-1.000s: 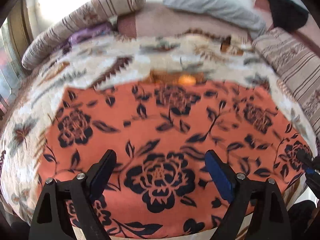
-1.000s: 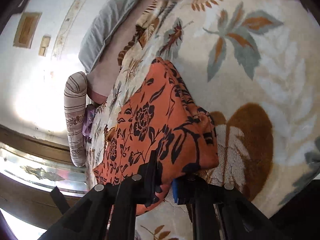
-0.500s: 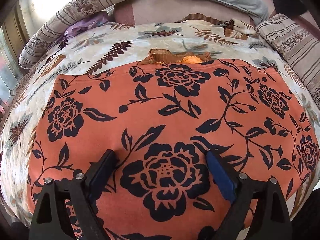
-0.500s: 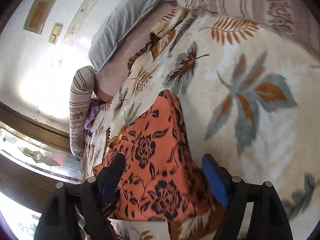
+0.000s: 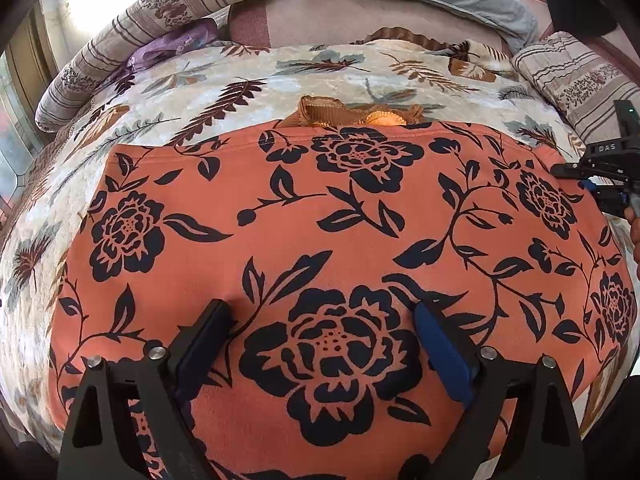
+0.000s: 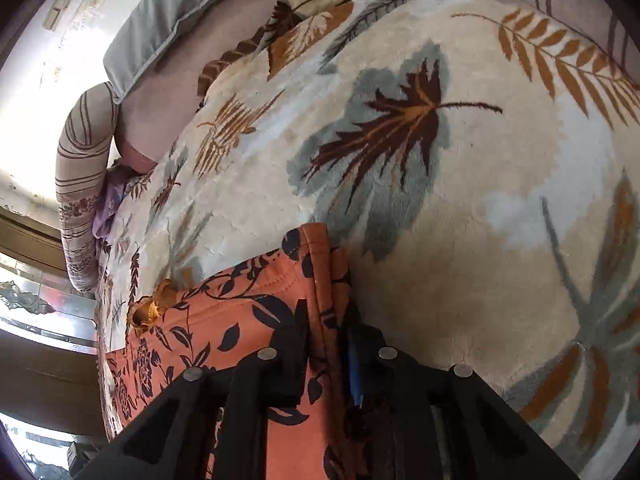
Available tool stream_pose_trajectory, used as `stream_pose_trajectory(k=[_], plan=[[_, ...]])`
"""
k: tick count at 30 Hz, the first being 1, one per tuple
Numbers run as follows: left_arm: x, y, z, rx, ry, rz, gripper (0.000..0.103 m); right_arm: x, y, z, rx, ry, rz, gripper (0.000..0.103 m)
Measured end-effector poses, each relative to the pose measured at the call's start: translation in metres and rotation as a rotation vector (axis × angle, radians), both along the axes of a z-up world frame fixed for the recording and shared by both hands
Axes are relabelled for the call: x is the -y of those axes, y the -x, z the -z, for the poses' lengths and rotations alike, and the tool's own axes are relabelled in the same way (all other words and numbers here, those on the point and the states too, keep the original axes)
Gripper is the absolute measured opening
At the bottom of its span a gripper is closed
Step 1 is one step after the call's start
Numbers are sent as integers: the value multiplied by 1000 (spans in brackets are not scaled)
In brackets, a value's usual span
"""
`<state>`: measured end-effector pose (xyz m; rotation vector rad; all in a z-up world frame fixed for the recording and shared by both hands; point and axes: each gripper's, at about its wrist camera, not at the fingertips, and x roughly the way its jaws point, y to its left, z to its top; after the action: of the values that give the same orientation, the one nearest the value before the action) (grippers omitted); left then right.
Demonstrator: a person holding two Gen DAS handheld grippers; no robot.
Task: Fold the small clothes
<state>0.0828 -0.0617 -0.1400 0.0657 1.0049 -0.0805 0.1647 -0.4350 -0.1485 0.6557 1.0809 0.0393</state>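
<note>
Orange floral garment [image 5: 320, 220] lies flat on bed blanket [image 6: 480, 160]. My left gripper [image 5: 320, 316] spread, pressing cloth. Right gripper [image 6: 326, 336] jaws just closed, pinching far-right edge. Next, prob: lift & fold across.

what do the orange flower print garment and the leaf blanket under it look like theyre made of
The orange garment looks like a soft, matte knit, perhaps a jersey: it drapes smoothly, has no sheen, and shows a stitched hem along its far edge. The leaf blanket looks like plush fleece or another pile fabric: its surface is fuzzy and the printed leaf outlines are soft-edged. The fibre of either cannot be told.
</note>
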Motion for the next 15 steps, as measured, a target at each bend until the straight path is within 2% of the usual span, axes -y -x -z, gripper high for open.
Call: stream_pose_trajectory(k=[2, 4, 6, 7, 8, 10, 11, 13, 14, 15], plan=[[-1, -1, -1, -10, 4, 2, 94, -6, 13, -22, 22, 91, 39, 33], [-1, -2, 0, -13, 3, 1, 94, -14, 33, -50, 87, 148, 73, 37], [-1, -1, 0, -10, 0, 0, 94, -30, 55, -75, 166, 98, 35, 42], [0, -1, 0, -8, -2, 1, 94, -42, 68, -83, 191, 54, 3, 57], [0, -1, 0, -8, -1, 2, 94, -57, 79, -86, 206, 13, -33, 67], [-1, -2, 0, -17, 5, 4, 94, -78, 98, -80, 195, -80, -95, 67], [-1, -3, 0, -23, 8, 6, 94, -85, 104, -66, 163, -120, -112, 67], [-2, -3, -2, -32, 11, 12, 94, -90, 105, -29, 54, -115, -110, 67], [-4, -2, -5, -39, 17, 17, 93, -87, 105, -9, 12, -133, -93, 64], [-10, 1, -11, -37, 35, 8, 92, -82, 108, -8, 51, -154, -76, 63]])
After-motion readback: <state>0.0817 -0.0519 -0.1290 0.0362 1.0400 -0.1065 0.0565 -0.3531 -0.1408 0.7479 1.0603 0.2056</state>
